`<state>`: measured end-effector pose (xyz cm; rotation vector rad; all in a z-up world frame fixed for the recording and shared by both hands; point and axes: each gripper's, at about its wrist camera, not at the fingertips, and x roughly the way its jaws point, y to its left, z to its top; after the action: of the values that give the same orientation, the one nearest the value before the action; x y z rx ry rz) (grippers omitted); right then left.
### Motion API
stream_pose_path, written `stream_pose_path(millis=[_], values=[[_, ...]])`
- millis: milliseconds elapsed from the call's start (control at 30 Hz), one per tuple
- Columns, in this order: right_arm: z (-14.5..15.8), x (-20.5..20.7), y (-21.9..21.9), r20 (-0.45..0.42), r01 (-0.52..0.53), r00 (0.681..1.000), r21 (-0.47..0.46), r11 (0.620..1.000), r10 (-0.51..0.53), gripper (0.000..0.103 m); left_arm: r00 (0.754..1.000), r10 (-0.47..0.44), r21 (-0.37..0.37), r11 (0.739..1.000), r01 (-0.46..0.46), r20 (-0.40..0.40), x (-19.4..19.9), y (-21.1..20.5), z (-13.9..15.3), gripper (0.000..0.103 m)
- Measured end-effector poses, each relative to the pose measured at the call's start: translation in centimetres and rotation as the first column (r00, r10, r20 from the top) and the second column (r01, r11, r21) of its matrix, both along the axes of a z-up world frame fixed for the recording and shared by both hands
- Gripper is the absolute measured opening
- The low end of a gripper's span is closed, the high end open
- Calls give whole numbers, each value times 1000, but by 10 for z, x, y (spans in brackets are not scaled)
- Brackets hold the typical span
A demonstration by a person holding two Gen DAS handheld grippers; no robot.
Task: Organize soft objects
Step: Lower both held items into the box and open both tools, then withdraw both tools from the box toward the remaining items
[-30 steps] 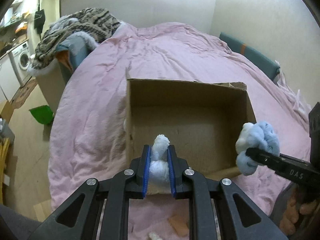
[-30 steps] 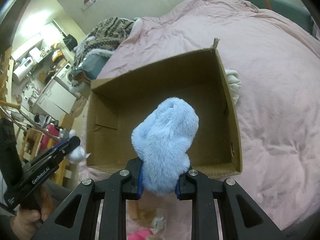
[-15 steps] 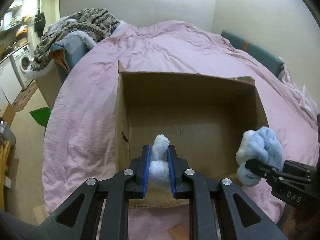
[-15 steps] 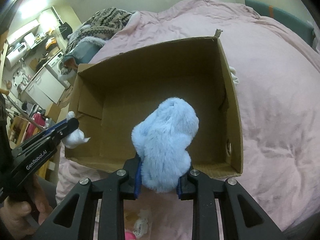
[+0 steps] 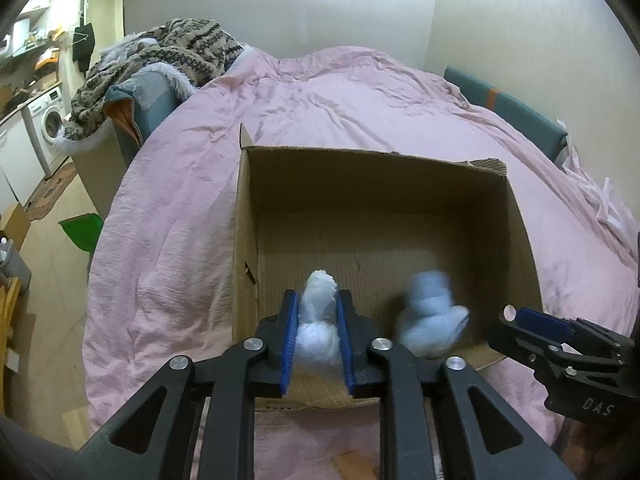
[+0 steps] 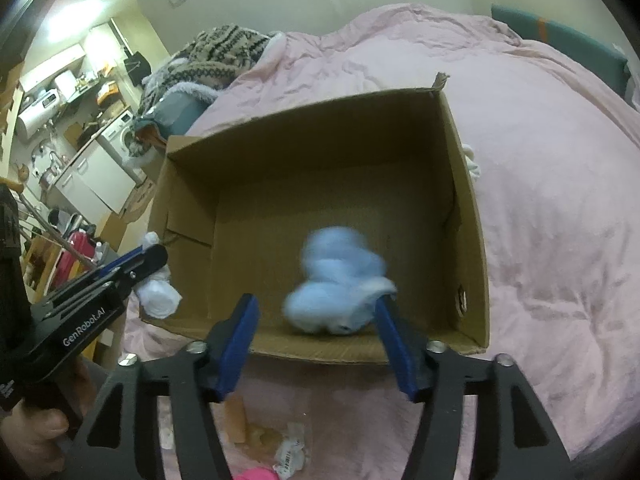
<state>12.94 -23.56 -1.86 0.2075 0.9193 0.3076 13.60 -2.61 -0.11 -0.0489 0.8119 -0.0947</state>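
Released since half a second ago, the blue plush [image 6: 338,282] is seen blurred inside the cardboard box [image 6: 466,216], just ahead of the wide-spread right gripper [image 6: 316,344] — nothing is held. Only the left view shows the white plush [image 5: 318,320] clamped in the left gripper [image 5: 318,334], at the box's near wall.

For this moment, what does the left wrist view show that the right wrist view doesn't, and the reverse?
Only the left wrist view shows the green dustpan on the floor and the left tool head-on, shut on the white soft toy.

Only the right wrist view shows the pink item and scraps at the near edge, a white cloth behind the box's right wall, and the right tool with its jaws wide open.

Both show the cardboard box on the pink duvet, with the blurred blue plush inside it.
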Motion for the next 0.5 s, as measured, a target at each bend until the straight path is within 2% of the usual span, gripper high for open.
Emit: stream_pose_path(millis=[100, 133, 167, 233, 500], values=[[6, -3, -4, 28, 17, 999, 30, 999, -18, 80, 1000, 9, 2, 1000, -9, 9, -2, 0, 3, 40], [8, -3, -5, 39, 20, 999, 41, 999, -21, 83, 1000, 15, 4, 1000, -15, 13, -3, 0, 5, 59], [10, -4, -7, 48, 23, 999, 48, 999, -25, 88, 999, 23, 4, 1000, -23, 23, -4, 0, 7, 73], [11, -5, -8, 55, 27, 998, 48, 999, -29, 93, 999, 22, -10, 1000, -22, 45, -7, 2, 11, 74], [11, -5, -4, 62, 16, 998, 24, 1000, -17, 93, 999, 31, 10, 999, -32, 32, -8, 0, 12, 74]])
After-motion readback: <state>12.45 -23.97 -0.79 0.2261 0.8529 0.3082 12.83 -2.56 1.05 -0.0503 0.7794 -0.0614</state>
